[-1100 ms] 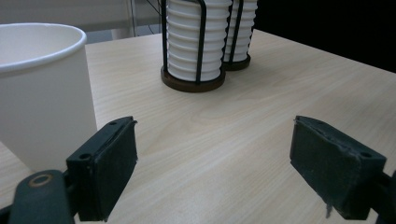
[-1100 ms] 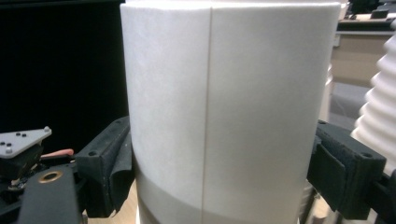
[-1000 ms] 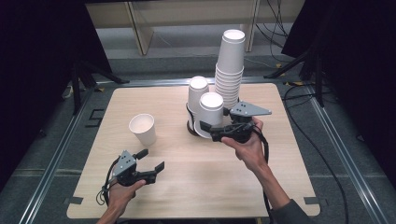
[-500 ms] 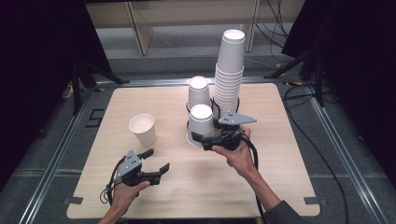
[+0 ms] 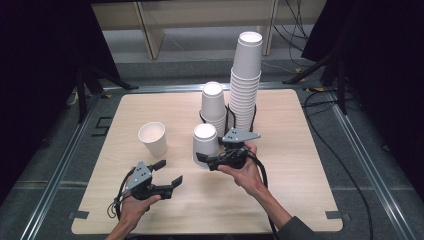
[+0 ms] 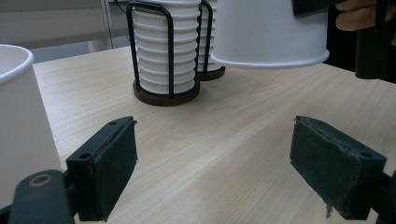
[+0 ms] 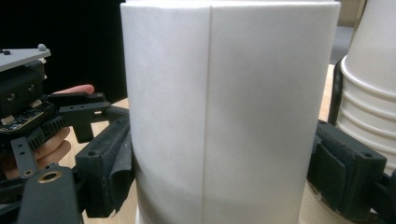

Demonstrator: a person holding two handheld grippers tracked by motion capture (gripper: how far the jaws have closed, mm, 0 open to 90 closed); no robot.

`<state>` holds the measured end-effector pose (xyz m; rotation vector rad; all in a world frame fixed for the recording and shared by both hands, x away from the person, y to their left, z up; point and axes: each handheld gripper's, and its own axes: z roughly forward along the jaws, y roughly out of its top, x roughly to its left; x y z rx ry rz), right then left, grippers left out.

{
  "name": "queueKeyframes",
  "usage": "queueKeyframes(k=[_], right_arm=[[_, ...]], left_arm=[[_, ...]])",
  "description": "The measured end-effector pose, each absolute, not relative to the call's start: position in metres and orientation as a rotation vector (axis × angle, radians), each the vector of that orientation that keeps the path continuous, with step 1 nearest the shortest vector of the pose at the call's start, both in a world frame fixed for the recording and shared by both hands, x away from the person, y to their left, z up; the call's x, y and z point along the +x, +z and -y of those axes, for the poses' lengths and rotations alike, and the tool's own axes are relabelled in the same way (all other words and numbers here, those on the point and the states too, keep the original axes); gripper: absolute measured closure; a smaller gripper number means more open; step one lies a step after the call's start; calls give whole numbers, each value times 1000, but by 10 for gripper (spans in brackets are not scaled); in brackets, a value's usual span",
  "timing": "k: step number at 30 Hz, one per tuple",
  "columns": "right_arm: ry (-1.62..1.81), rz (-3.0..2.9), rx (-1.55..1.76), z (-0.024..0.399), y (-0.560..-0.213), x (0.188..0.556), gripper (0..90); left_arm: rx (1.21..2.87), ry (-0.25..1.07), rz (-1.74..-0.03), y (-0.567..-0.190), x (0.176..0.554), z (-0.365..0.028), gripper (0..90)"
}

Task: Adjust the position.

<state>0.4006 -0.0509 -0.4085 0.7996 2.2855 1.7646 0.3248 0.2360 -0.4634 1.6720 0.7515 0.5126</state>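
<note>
— Gripping anything, the right gripper [image 5: 206, 161]?

— Yes: its two black jaws are pressed against the sides of an upturned white paper cup [image 5: 205, 145], one pad on each flank. In the right gripper view the cup [image 7: 231, 112] stands between the jaws with its seam facing the camera, and a stack of cups [image 7: 369, 88] rises just past the far jaw.

— Is that cup on the table [image 5: 310, 165]?

— In the left gripper view its rim [image 6: 271, 60] hangs above the wood with a shadowed gap beneath it, so it looks lifted clear.

— And the left gripper [image 5: 167, 172]?

— Its jaws are spread wide and grip nothing; bare tabletop lies between them. In its own view one upright cup [image 6: 21, 126] sits just outside one jaw, mouth up, not touching the pad as far as I can tell. Ahead of the jaws, well beyond their tips, a short nested stack [image 6: 164, 51] stands in a black wire holder [image 6: 170, 56] on a dark round base.

— What lies past the right gripper's jaws?

— From the high view, the short stack [image 5: 213, 107] and a much taller stack [image 5: 246, 82] stand side by side just beyond the held cup. The lone upright cup [image 5: 153, 138] stands between the two grippers, nearer the left one's tips.
</note>
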Motion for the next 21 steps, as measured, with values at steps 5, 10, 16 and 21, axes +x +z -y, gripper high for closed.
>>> queueKeyframes(k=[5,10,16,21], right_arm=[[1751,-2275,776,47,-411,400,172],[1781,-2311,790,40,-414,398,172],[1774,-2323,749,33,-417,397,172],[1793,-2344,734,26,-419,394,172]], left_arm=[[1688,509,-750,-462,322,-236,145],[1671,479,-747,-461,321,-236,145],[1649,434,-736,-460,320,-235,145],[1652,425,-714,-459,319,-233,145]])
